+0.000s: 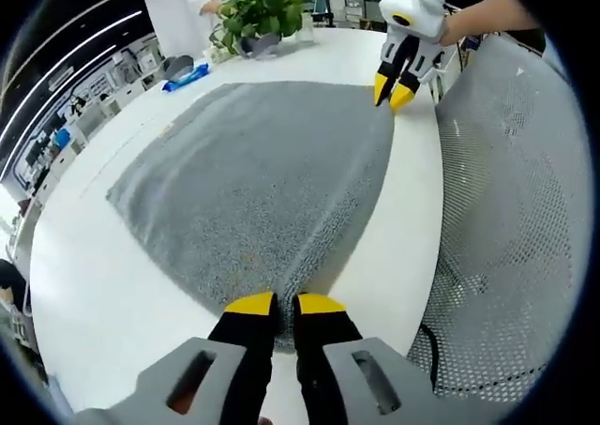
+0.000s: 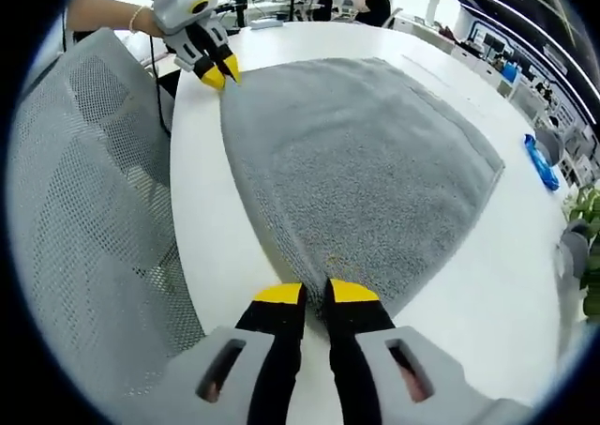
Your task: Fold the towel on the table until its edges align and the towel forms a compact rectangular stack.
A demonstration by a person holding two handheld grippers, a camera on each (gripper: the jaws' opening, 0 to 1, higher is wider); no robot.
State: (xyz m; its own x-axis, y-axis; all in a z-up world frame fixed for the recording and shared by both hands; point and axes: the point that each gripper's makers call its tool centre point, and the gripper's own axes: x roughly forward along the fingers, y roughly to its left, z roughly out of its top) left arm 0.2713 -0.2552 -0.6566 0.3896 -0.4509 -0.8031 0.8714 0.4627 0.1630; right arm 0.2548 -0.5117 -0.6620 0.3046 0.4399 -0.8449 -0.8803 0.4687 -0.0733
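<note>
Left gripper [image 1: 285,305] & right gripper [image 2: 316,294] each clamped on a near towel [image 1: 253,181] corner; towel flat, no fold yet.

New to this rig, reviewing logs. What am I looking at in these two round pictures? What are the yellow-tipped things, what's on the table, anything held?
No robot: a person holds a two-jaw gripper in each hand, with a fisheye camera on each. The left gripper rises from the bottom of its own view; the right gripper is at the far corner there. A grey towel lies spread on the white table. Each gripper's yellow tips are nearly closed at a near-edge towel corner; an actual pinch isn't clear. A mesh chair stands beside the table, a potted plant at its far end.
</note>
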